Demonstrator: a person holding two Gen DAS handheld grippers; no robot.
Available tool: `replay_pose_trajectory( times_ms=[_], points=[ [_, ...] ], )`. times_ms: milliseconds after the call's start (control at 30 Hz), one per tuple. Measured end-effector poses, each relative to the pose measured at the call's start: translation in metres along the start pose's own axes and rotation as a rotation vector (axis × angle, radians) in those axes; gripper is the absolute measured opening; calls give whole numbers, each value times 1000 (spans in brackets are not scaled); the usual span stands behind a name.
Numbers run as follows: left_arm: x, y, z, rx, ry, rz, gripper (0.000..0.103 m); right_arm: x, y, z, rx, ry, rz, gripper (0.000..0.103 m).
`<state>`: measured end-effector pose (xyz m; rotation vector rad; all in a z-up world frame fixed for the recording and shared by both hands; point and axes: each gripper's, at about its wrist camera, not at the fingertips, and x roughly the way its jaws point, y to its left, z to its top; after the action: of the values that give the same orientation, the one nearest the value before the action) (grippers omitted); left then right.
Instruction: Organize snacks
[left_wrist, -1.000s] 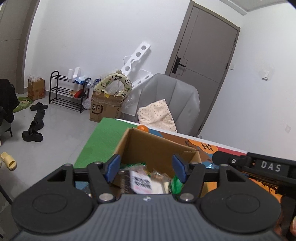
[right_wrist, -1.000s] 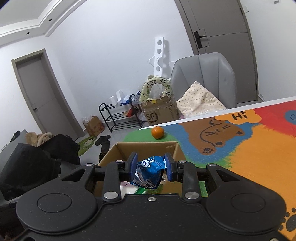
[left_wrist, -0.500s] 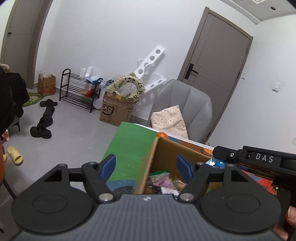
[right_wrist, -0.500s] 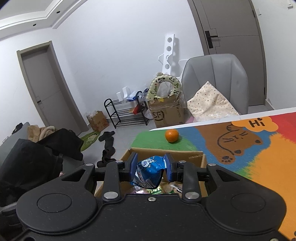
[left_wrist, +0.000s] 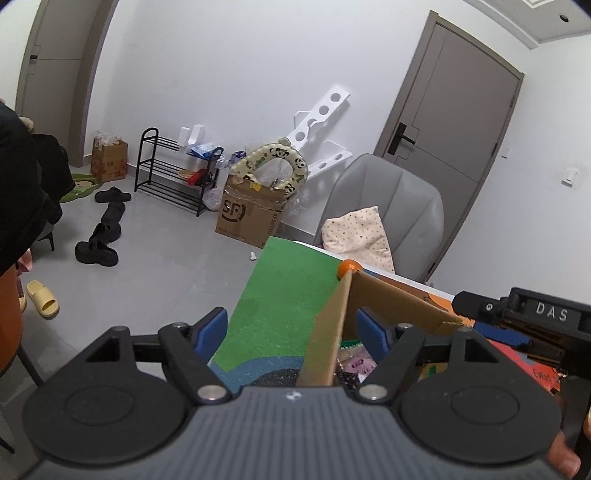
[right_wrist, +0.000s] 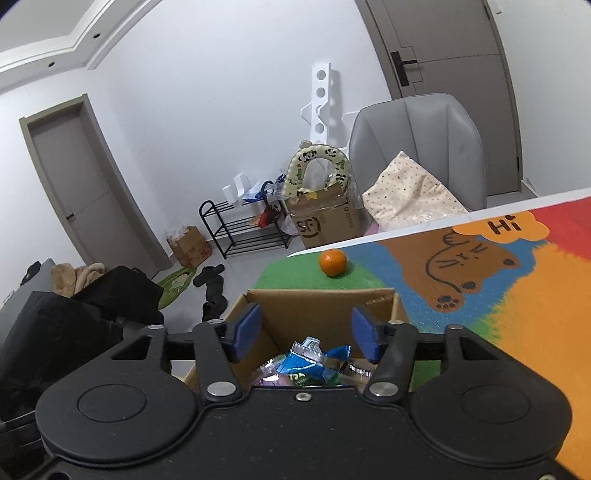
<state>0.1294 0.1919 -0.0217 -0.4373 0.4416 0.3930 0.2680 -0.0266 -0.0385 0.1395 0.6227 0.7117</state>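
An open cardboard box (right_wrist: 321, 306) sits on the colourful mat (right_wrist: 517, 314), holding several snack packets. A blue snack packet (right_wrist: 310, 360) lies on top of them, loose. Just above it my right gripper (right_wrist: 306, 332) hovers over the box, its jaws opening with nothing between the pads. In the left wrist view my left gripper (left_wrist: 291, 330) is at the box's left side, jaws opening. The box's left wall (left_wrist: 328, 332) stands between its fingers, and neither pad touches it. Packets (left_wrist: 354, 363) show inside. The right gripper (left_wrist: 517, 317) reaches in from the right.
An orange (right_wrist: 332, 262) rests on the green corner of the mat beyond the box. The table edge drops to the floor just past it. Behind stand a grey chair (right_wrist: 417, 147) with a cushion, a floor carton (right_wrist: 321, 221) and a shoe rack (right_wrist: 243, 229).
The right gripper has opened and let go of the blue packet, which dropped into the box. The left gripper widened and shifted left, so the box's wall now stands between its fingers.
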Motion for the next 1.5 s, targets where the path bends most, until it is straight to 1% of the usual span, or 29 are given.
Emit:
replay_pose_trajectory(
  times_ms=[67,167,233,300,367,467,567,600,733,800,1133,1400,1500],
  points=[
    [-1,-3,-1,11,0,-2,79,-5,-3,-1,0,-3,3,63],
    [-4,-8,-2,17,-1,0,83,-14,-8,-5,4,-2,-6,68],
    [-7,-11,-3,21,-4,1,84,-19,-13,-7,14,-2,-11,74],
    [-9,-15,-4,27,-6,3,89,-27,-18,-10,26,-7,-22,78],
    [-9,-21,-6,38,-1,4,90,-33,-24,-13,33,-14,-40,81],
    [-11,-31,-10,65,11,-15,91,-42,-34,-18,51,-14,-58,83],
    [-14,-42,-14,84,25,-38,92,-53,-43,-23,73,-16,-67,90],
    [-16,-45,-15,91,31,-46,92,-58,-46,-24,81,-21,-71,94],
    [-24,-60,-20,112,38,-53,92,-77,-56,-27,93,-35,-75,100],
    [-30,-66,-23,120,40,-63,94,-85,-59,-28,94,-41,-77,102],
    [-59,-92,-31,162,34,-46,97,-126,-74,-33,98,-51,-92,103],
    [-79,-109,-36,206,37,-78,103,-158,-83,-38,96,-61,-145,103],
    [-86,-114,-38,223,36,-91,103,-169,-82,-39,90,-70,-159,103]
  ],
)
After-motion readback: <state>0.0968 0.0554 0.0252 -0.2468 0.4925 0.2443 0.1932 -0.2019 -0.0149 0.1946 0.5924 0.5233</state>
